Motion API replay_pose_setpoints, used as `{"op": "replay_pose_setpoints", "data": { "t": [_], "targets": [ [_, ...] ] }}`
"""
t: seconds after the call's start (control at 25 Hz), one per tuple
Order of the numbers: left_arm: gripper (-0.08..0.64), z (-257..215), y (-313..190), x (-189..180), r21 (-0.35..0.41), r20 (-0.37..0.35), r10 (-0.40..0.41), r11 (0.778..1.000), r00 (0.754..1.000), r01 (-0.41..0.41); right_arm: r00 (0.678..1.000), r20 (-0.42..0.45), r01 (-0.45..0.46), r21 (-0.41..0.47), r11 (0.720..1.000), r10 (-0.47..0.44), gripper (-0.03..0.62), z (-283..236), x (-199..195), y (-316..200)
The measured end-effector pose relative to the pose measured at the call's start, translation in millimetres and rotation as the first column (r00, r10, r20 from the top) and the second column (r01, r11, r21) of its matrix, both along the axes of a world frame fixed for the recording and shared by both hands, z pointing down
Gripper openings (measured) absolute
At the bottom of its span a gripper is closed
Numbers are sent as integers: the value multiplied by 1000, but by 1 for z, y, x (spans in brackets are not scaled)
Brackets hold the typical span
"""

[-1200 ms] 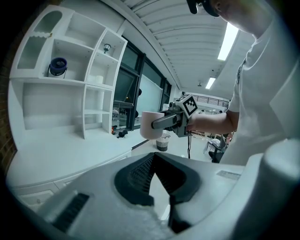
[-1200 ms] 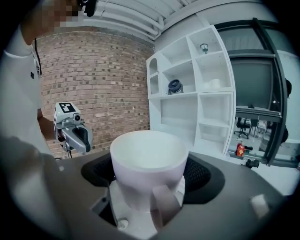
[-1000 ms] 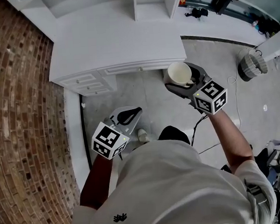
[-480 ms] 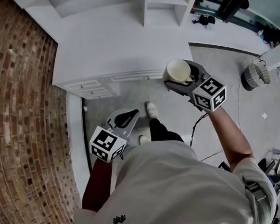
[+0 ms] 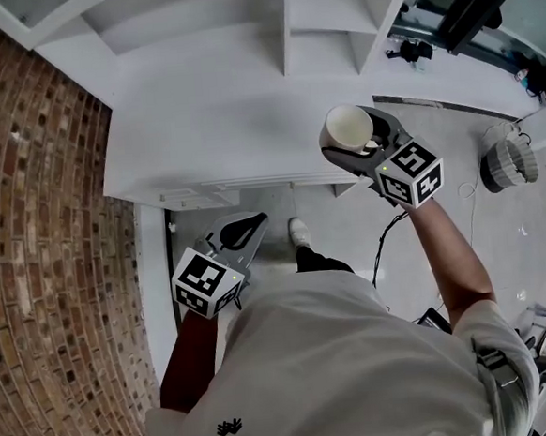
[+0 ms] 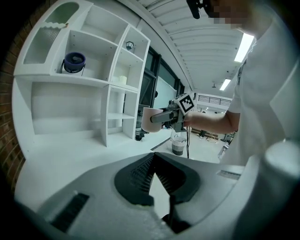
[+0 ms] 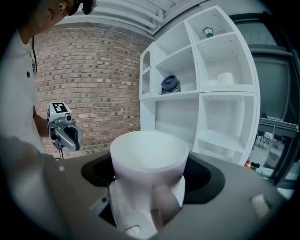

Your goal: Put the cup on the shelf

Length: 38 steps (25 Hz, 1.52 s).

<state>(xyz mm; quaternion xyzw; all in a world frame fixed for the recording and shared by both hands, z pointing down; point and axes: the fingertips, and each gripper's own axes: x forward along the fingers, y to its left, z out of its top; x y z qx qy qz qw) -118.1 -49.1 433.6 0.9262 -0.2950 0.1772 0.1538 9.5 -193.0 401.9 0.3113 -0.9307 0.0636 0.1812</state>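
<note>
Over the front right corner of the white tabletop (image 5: 218, 123), at about one o'clock from me, my right tool (image 5: 352, 150) is clamped on the white cup (image 5: 348, 128). In the right gripper view the cup (image 7: 149, 159) stands upright between the jaws, mouth up, with its handle turned toward the camera at six o'clock. The jaws press its lower body from both sides, and it touches no surface.

The white shelf unit (image 7: 220, 93) rises beyond the cup at two o'clock, well apart from it. One compartment at twelve o'clock holds a dark blue round pot (image 7: 169, 84), and a small white cup-like thing (image 7: 226, 78) sits in the compartment to its right.

My left tool (image 5: 241, 229) hangs low at seven o'clock, near my body and off the tabletop's front edge. Its jaws are together with nothing between them, as the left gripper view shows. The brick wall (image 5: 39, 231) runs along nine o'clock, and a wire basket (image 5: 507, 161) stands on the floor at three o'clock.
</note>
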Motion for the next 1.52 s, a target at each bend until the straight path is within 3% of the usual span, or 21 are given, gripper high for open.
{"op": "replay_pose_setpoints", "data": {
  "t": [0.44, 0.76, 1.52],
  "targets": [
    [6, -3, -98, 39, -5, -3, -17, 1000, 1000, 17, 1000, 0, 5, 16, 1000, -5, 436, -11, 41, -114],
    [6, 3, -140, 57, -6, -16, -32, 999, 999, 32, 1000, 3, 3, 31, 1000, -3, 436, -11, 56, -182],
    [6, 1, -212, 3, 9, 23, -24, 1000, 999, 24, 988, 7, -155, 51, 987, 154, 436, -21, 61, -348]
  ]
}}
